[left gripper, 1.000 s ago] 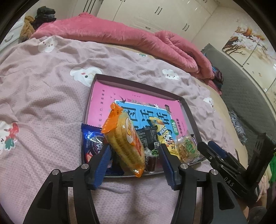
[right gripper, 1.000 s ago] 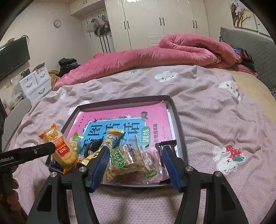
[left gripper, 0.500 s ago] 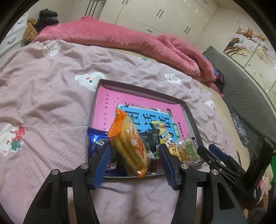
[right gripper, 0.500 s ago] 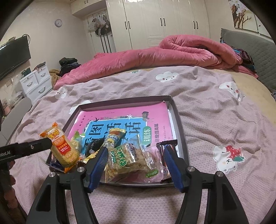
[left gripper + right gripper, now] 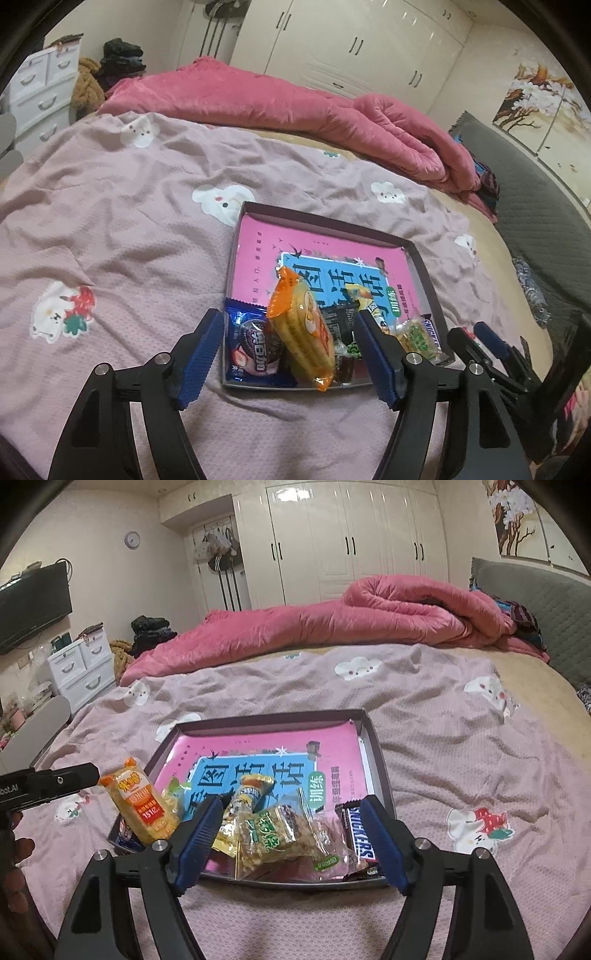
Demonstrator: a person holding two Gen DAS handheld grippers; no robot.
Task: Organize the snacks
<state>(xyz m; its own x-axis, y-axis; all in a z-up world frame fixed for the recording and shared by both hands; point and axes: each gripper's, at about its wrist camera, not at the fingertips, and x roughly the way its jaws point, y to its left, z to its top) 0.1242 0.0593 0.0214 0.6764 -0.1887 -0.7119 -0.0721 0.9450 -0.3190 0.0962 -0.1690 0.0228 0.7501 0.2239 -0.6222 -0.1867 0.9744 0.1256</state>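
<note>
A dark shallow tray (image 5: 325,218) (image 5: 376,746) lies on the bed with a pink and blue book (image 5: 332,266) (image 5: 266,771) in it. Several snack packs are piled at its near end: an orange-yellow cracker pack (image 5: 301,328) (image 5: 142,806) standing up, a blue cookie pack (image 5: 253,345), a green-labelled nut pack (image 5: 280,836) (image 5: 419,336), a yellow pack (image 5: 245,805) and a Snickers bar (image 5: 360,830). My left gripper (image 5: 291,354) is open, short of the tray's near edge. My right gripper (image 5: 291,840) is open and empty in front of the nut pack.
The bed has a mauve sheet with cartoon prints (image 5: 110,221). A rolled pink duvet (image 5: 332,624) lies along the far side. A grey headboard (image 5: 535,602) stands at right, white drawers (image 5: 81,668) at left, wardrobes behind.
Both grippers have drawn back and up a little from the tray. The cracker pack now sits free in the tray, away from the left fingers. Both stay open.
</note>
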